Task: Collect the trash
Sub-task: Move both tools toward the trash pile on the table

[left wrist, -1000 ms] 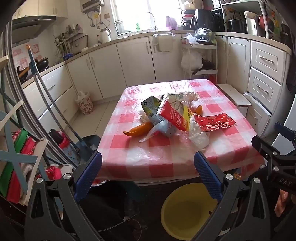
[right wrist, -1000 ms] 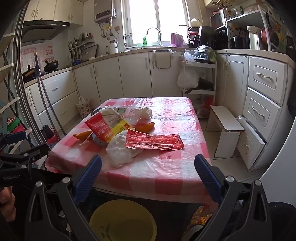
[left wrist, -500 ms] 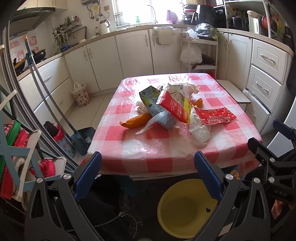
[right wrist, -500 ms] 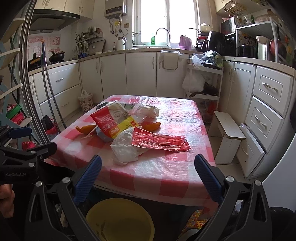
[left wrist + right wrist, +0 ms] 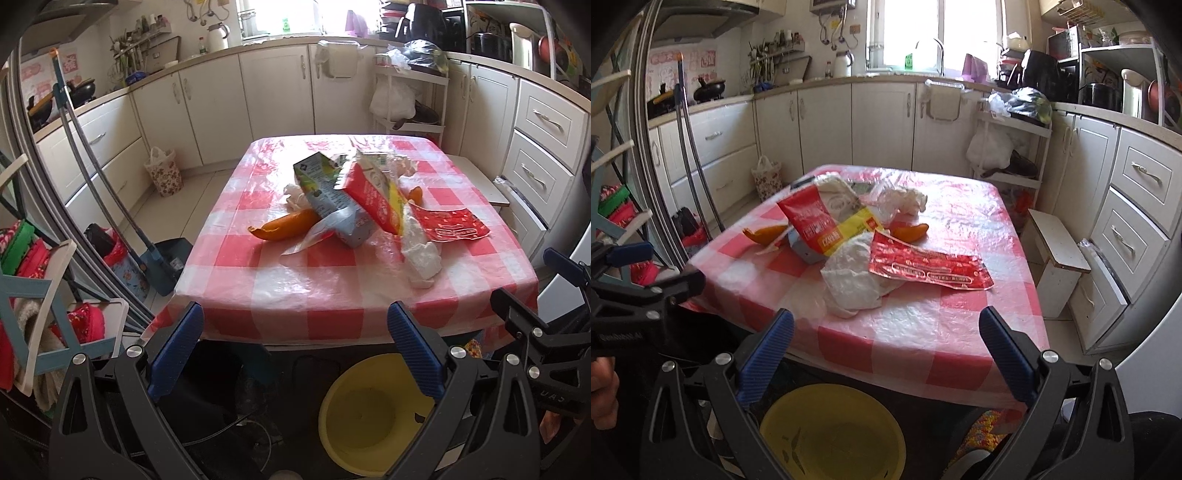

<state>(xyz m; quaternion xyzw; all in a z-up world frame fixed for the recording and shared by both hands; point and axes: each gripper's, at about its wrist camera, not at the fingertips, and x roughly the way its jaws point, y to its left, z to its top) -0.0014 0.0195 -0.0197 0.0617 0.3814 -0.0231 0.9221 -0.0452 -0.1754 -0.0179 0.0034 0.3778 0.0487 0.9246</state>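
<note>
I am facing the surface [image 5: 332, 295] in its red check cloth, with the trash heaped mid-surface, likely piled for easy picking. A yellow bin [image 5: 369, 417] is sitting on the floor below the near edge, handy for dropping. A red carton [image 5: 373, 195] is leaning on a blue carton [image 5: 328, 195]; a red wrapper [image 5: 927, 266] and white bag [image 5: 853, 280] are lying nearest, an orange peel [image 5: 284, 227] to the left. My left gripper [image 5: 295, 339] and right gripper [image 5: 886, 339] are hovering short of the near edge, jaws spread wide, grasping and touching nothing.
</note>
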